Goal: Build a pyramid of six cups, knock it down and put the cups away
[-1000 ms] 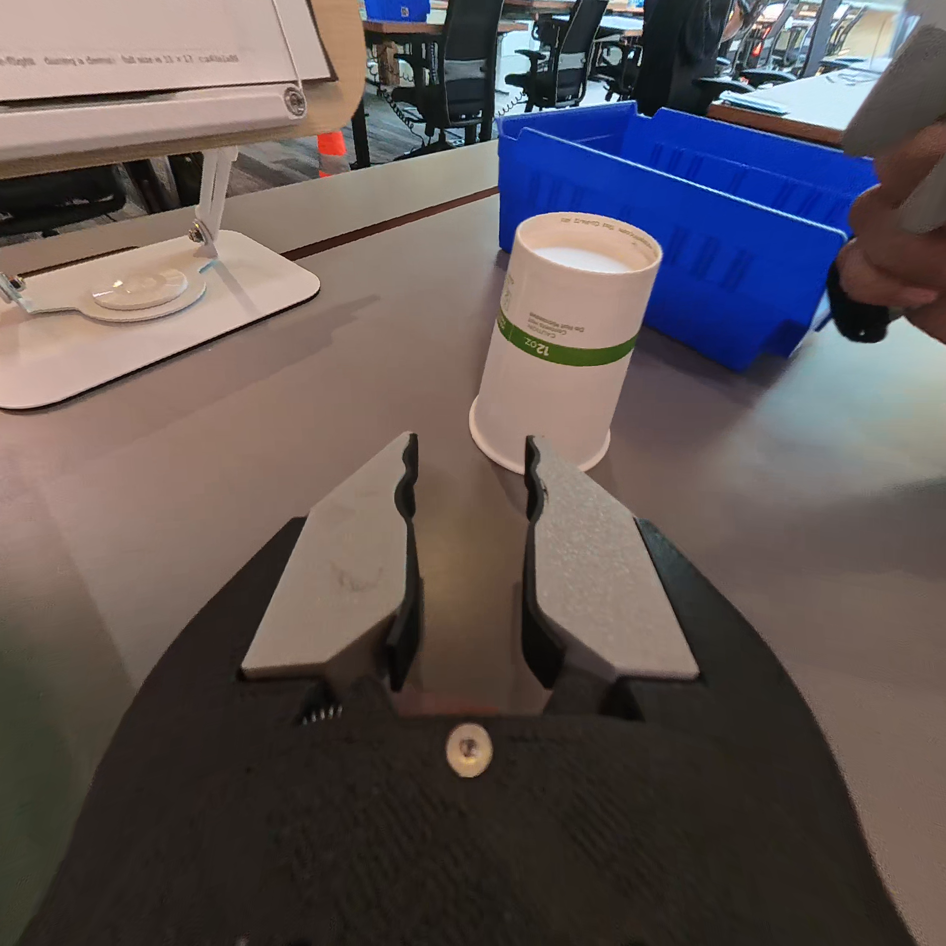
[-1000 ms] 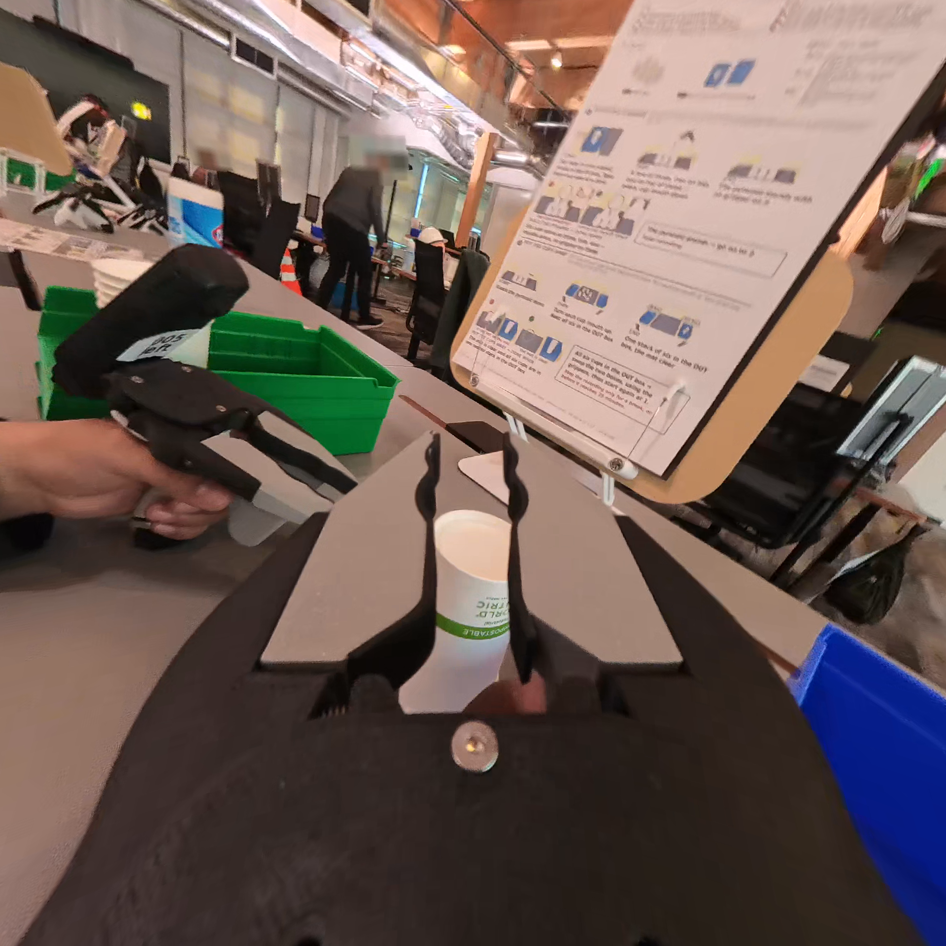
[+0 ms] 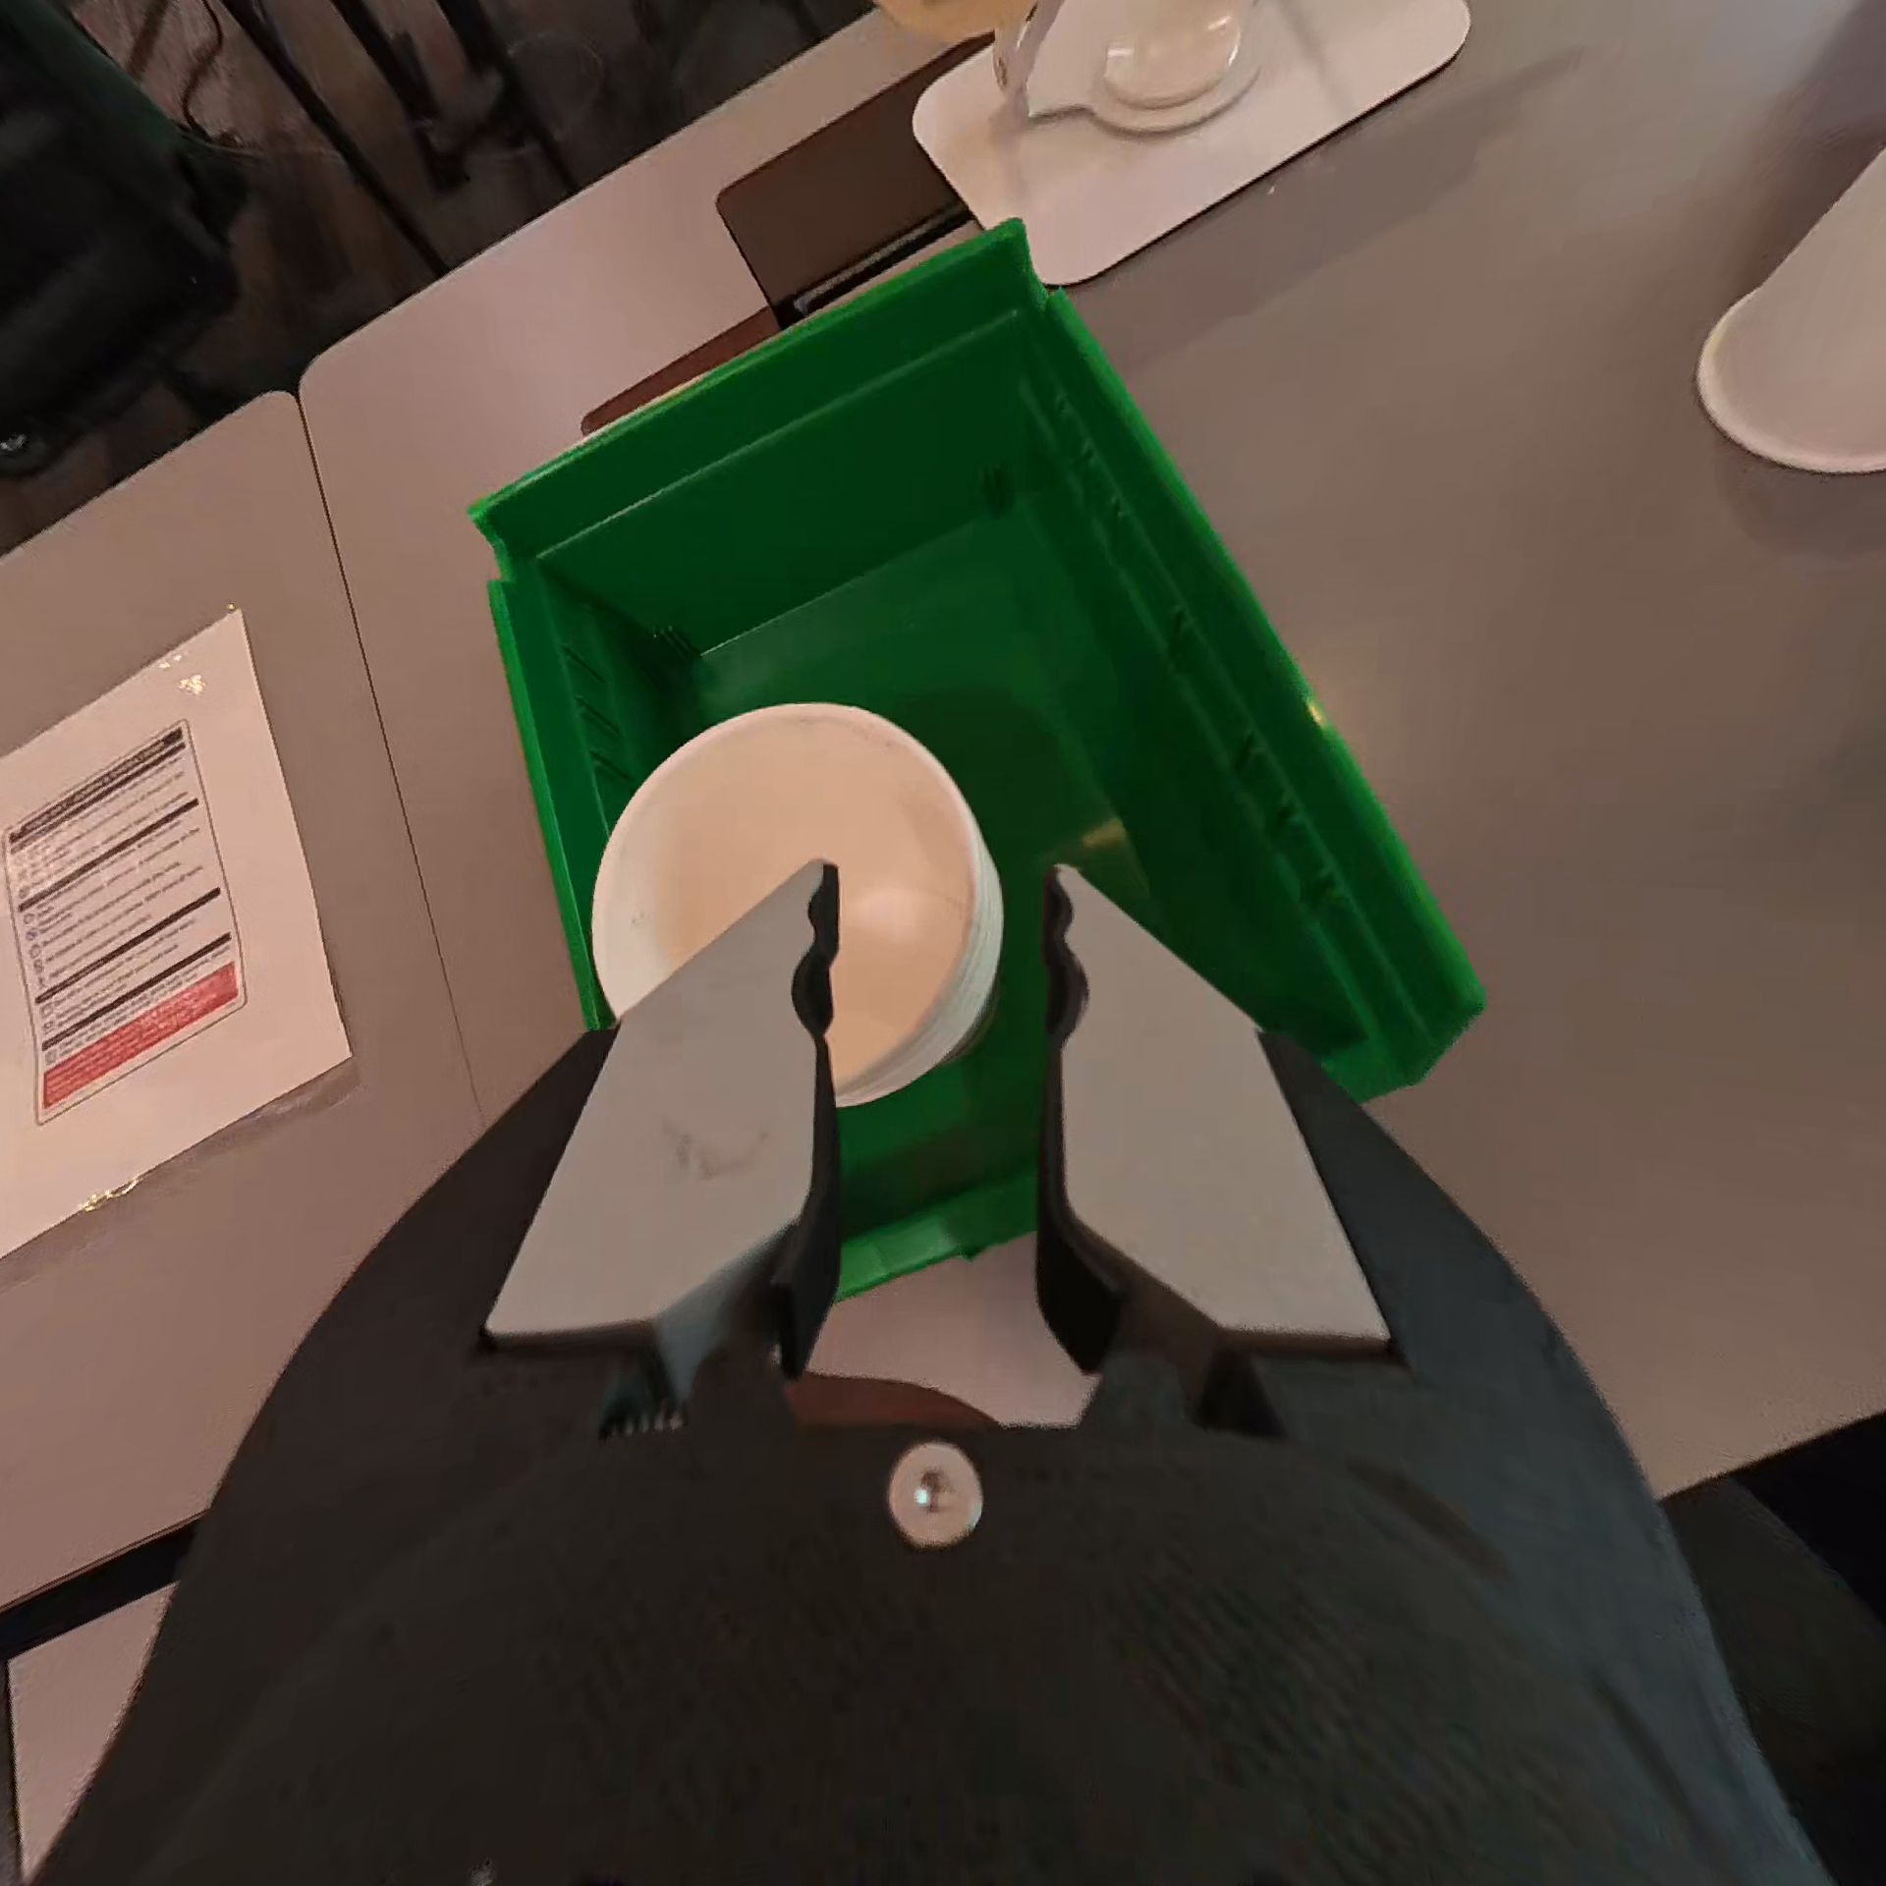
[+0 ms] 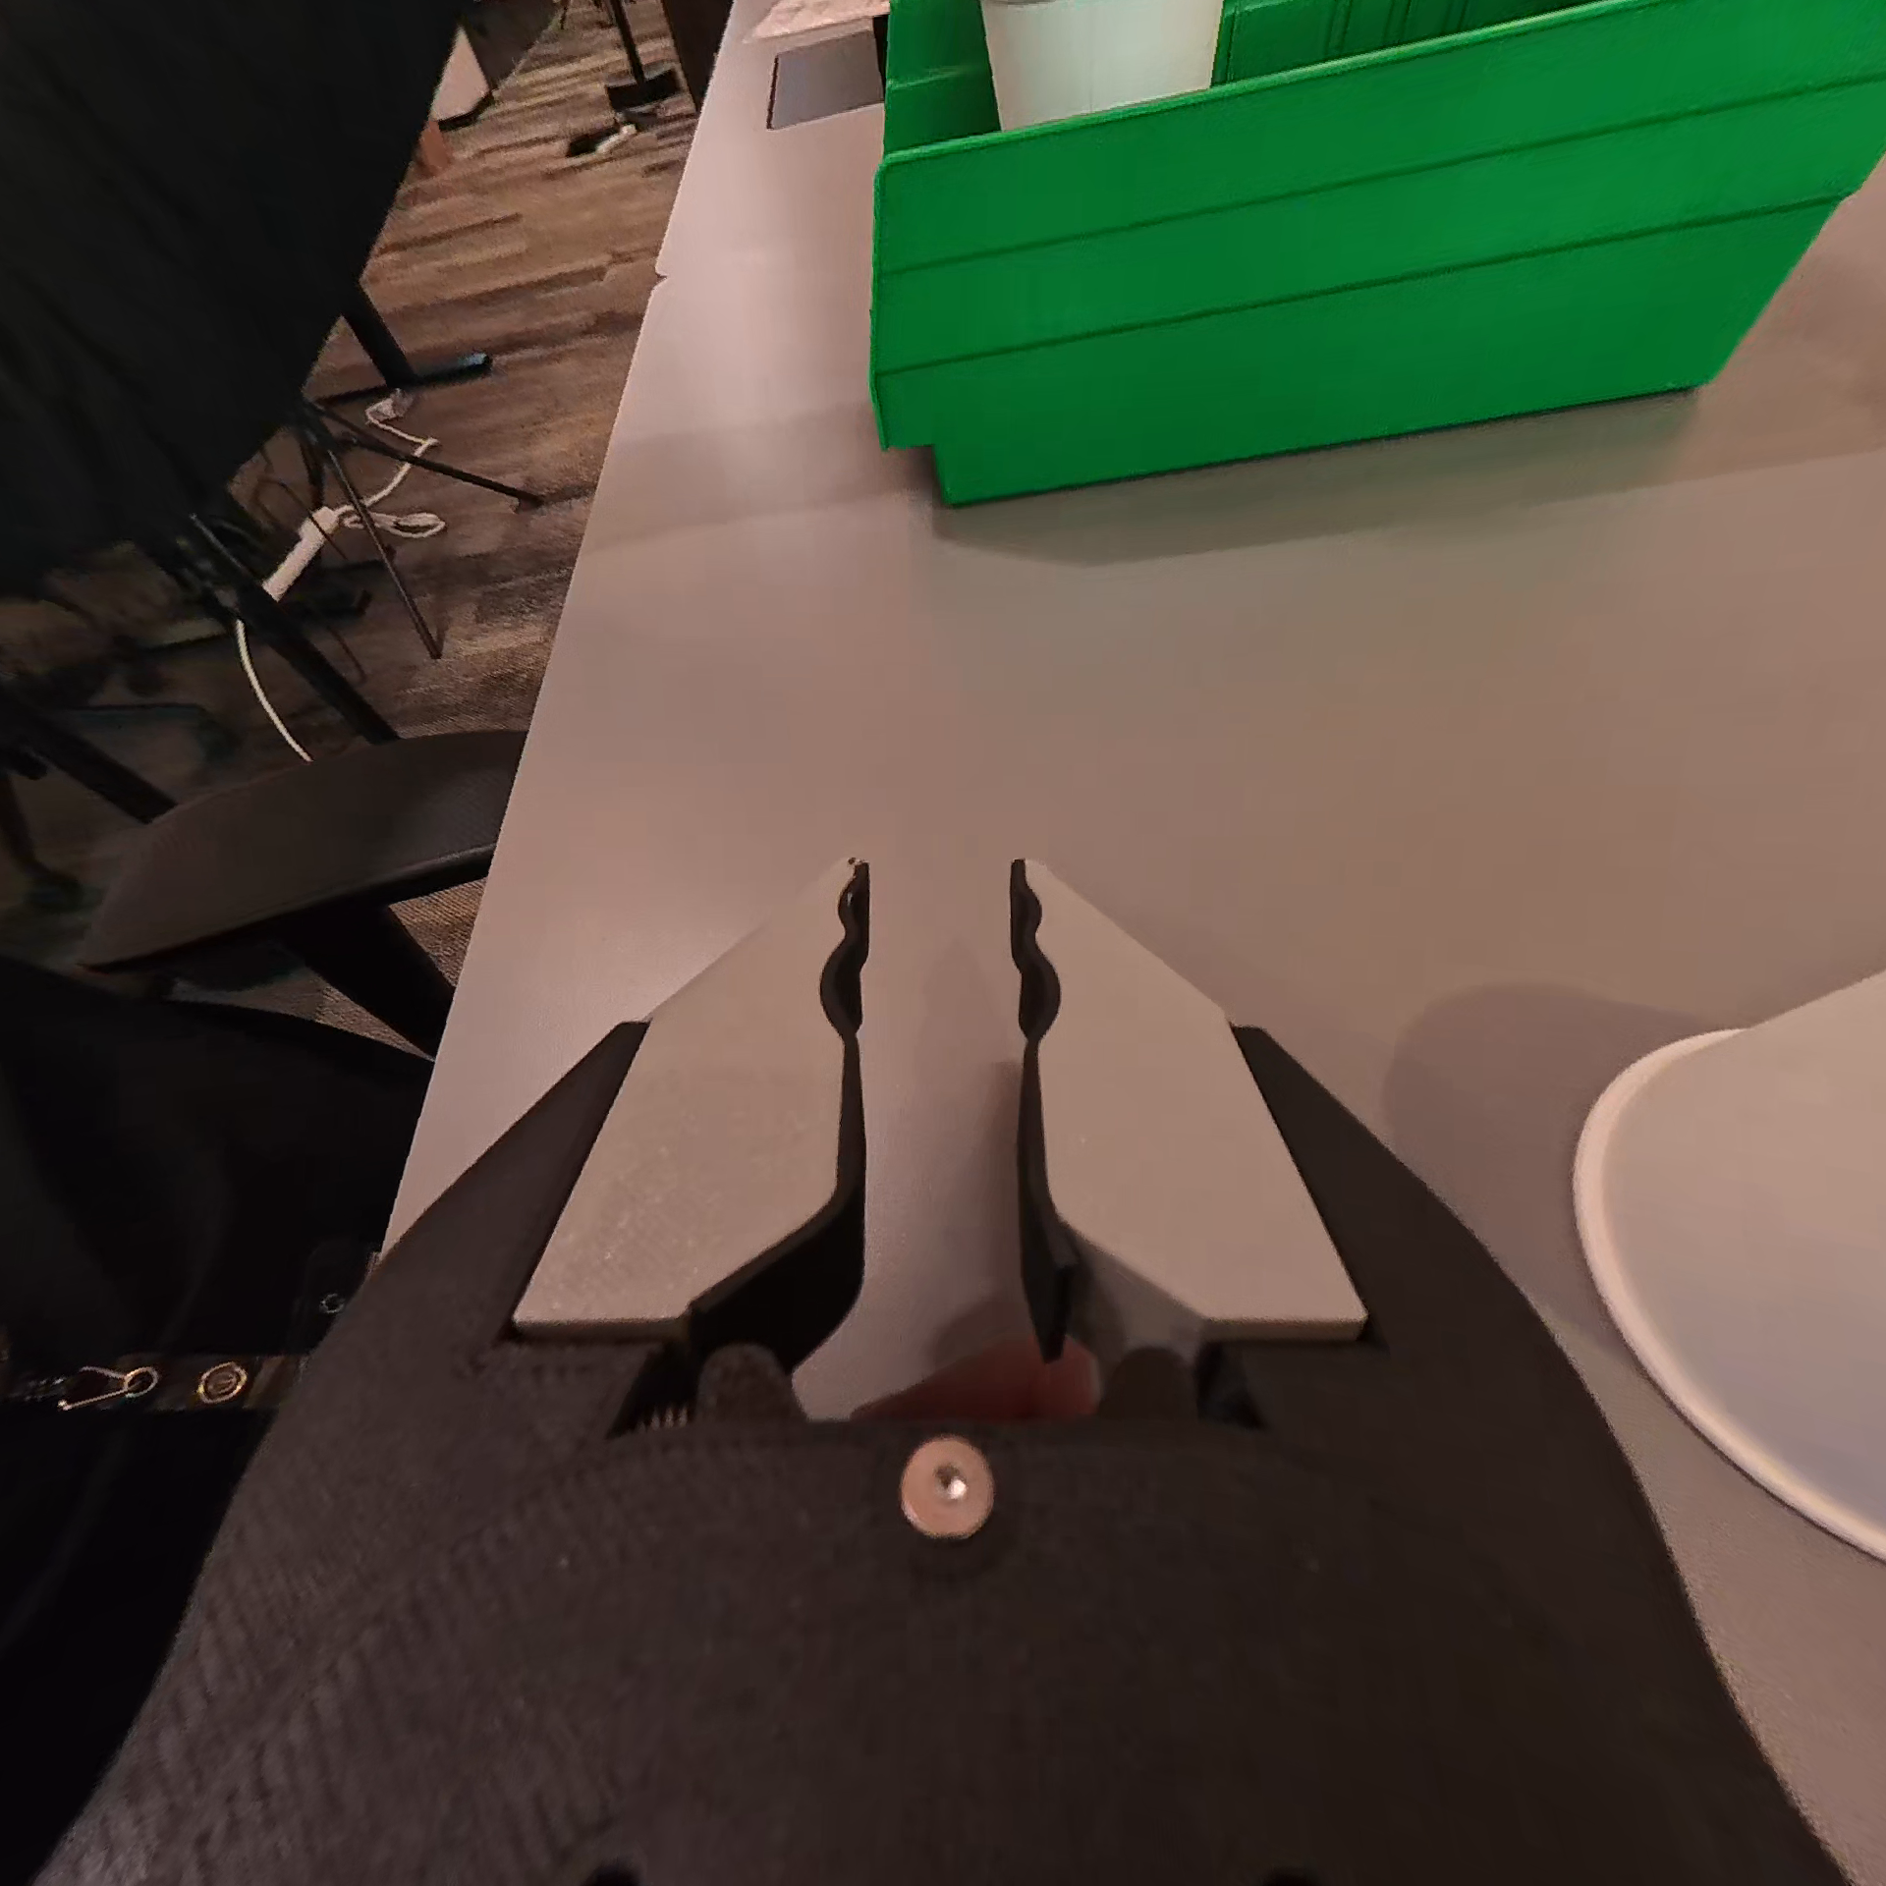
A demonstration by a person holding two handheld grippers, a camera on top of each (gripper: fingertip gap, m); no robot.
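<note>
**Both grippers empty; cup stack in green bin**

The left gripper (image 3: 941, 878) hangs above the green bin (image 3: 1204, 653), pointing down into it. Its jaws stand apart and grasp nothing. A stack of white cups (image 3: 786, 867) sits mouth-up inside the bin, against the wall at 9 o'clock. The left-hand finger of this gripper overlaps the stack's rim in the view; whether it touches cannot be told.

A single white cup (image 3: 1806, 378) stands inverted on the grey table (image 3: 1531, 816), at 2 o'clock from the bin and well apart from it. A white stand base (image 3: 1204, 133) lies at 12 o'clock beyond the bin. A printed sheet (image 3: 153, 919) lies flat at 9 o'clock.

The right gripper (image 4: 939, 867) is held low over bare table. Its jaws are released, with nothing between them. In this view the bin lies at 12 to 1 o'clock, the stack rising from it at the top edge. The inverted cup stands at 4 o'clock, near the gripper body. A dark chair (image 4: 306, 837) stands off the table edge at 9 o'clock.
</note>
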